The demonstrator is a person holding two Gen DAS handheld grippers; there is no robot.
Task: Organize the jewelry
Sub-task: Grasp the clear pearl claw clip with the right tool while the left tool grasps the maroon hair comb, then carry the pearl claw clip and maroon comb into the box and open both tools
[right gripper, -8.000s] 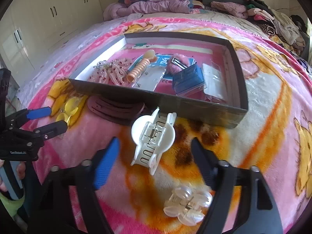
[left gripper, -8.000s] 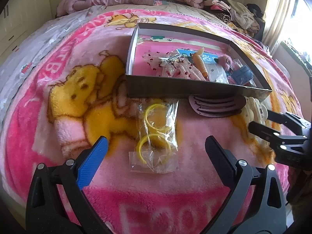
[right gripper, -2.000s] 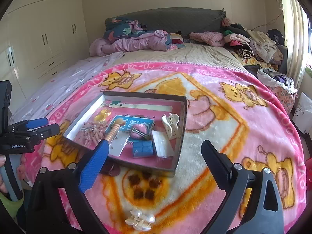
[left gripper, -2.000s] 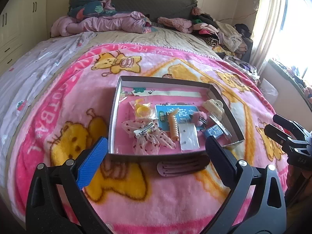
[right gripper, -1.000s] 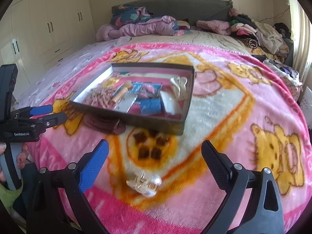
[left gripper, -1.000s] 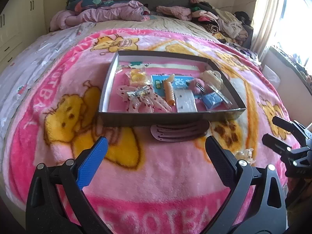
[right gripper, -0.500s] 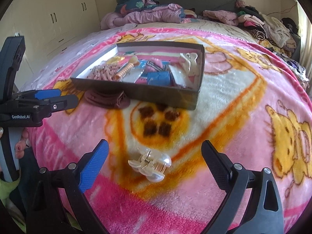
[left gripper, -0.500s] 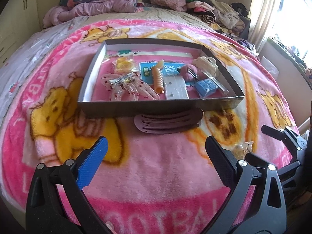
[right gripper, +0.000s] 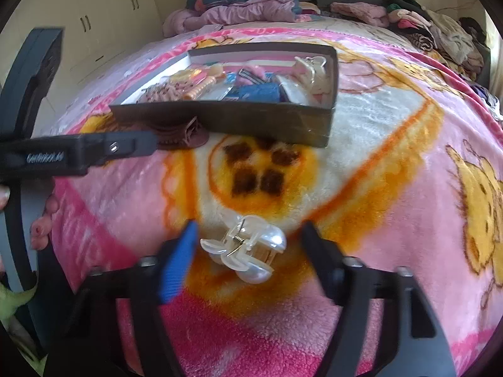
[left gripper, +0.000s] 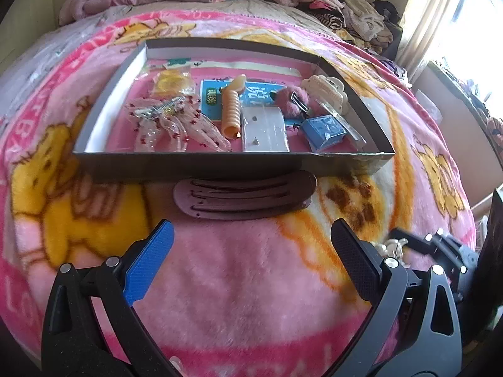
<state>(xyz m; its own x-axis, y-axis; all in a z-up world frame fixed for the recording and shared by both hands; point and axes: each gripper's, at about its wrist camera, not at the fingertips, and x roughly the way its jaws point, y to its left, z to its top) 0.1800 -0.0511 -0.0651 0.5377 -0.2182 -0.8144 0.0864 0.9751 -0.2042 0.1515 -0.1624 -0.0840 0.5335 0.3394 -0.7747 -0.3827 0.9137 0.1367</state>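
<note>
Bright window [left gripper: 465, 31] glare at right; fisheye-bent edges, right wrist view motion-blurred.

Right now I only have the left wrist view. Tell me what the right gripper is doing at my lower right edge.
Observer: The right gripper is open, its fingers straddling a pearl claw clip that lies on the blanket.
Operator: Say whether it has contact.
Observer: The black finger stands apart from the clip. The blue pad is very near it, and blur hides whether they touch.
Operator: Give me the clip's position relative to the box.
Observer: It lies on the orange patch of the blanket, apart from the box, in front of its near wall.
</note>
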